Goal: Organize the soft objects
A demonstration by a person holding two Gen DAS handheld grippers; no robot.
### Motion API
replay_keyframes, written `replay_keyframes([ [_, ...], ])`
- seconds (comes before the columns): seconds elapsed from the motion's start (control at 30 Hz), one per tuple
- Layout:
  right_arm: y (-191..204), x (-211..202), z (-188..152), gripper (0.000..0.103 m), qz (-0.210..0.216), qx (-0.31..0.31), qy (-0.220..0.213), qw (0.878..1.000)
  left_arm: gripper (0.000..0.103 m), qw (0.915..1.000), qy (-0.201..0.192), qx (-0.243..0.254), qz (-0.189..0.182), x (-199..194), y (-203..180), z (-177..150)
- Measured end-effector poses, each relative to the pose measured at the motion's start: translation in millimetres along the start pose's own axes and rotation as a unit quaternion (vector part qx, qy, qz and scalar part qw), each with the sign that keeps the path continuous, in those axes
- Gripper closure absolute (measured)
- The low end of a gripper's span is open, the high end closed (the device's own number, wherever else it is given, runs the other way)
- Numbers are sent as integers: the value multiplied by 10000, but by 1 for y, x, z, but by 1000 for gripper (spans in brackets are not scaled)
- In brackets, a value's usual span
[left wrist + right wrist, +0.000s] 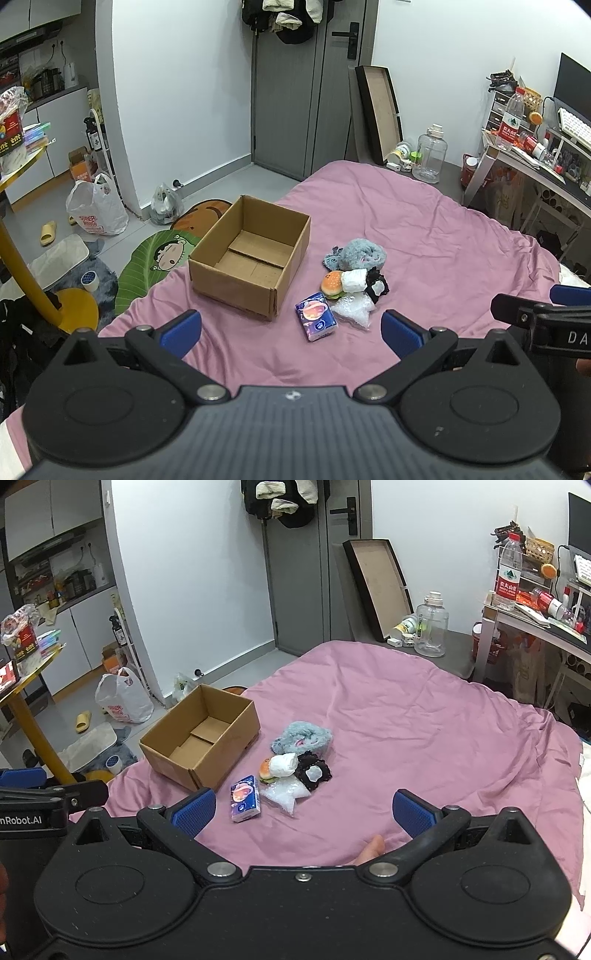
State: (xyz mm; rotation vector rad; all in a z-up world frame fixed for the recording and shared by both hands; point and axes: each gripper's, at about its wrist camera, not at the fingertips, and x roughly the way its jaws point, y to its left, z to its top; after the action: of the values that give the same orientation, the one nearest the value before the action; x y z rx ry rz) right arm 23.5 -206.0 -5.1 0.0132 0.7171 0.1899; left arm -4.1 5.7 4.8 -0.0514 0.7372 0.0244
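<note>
An empty cardboard box sits open on the pink bedspread. To its right lies a small pile: a blue-grey plush, a burger toy, a white roll, a black scrunchie, a clear plastic bag and a blue tissue pack. My left gripper is open, well short of the pile. My right gripper is open too, with nothing between its fingers.
A cluttered desk stands at the right. A water jug and a leaning frame are on the floor beyond the bed. Bags and a yellow table leg are at the left. A toe shows on the bedspread.
</note>
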Motion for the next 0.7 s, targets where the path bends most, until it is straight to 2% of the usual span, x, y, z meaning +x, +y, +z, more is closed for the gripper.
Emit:
replay_keyframes([
  [0.7,0,0,-2,0,-30,5,23,10000,0,10000,19,-33,-33,-1,1,-2],
])
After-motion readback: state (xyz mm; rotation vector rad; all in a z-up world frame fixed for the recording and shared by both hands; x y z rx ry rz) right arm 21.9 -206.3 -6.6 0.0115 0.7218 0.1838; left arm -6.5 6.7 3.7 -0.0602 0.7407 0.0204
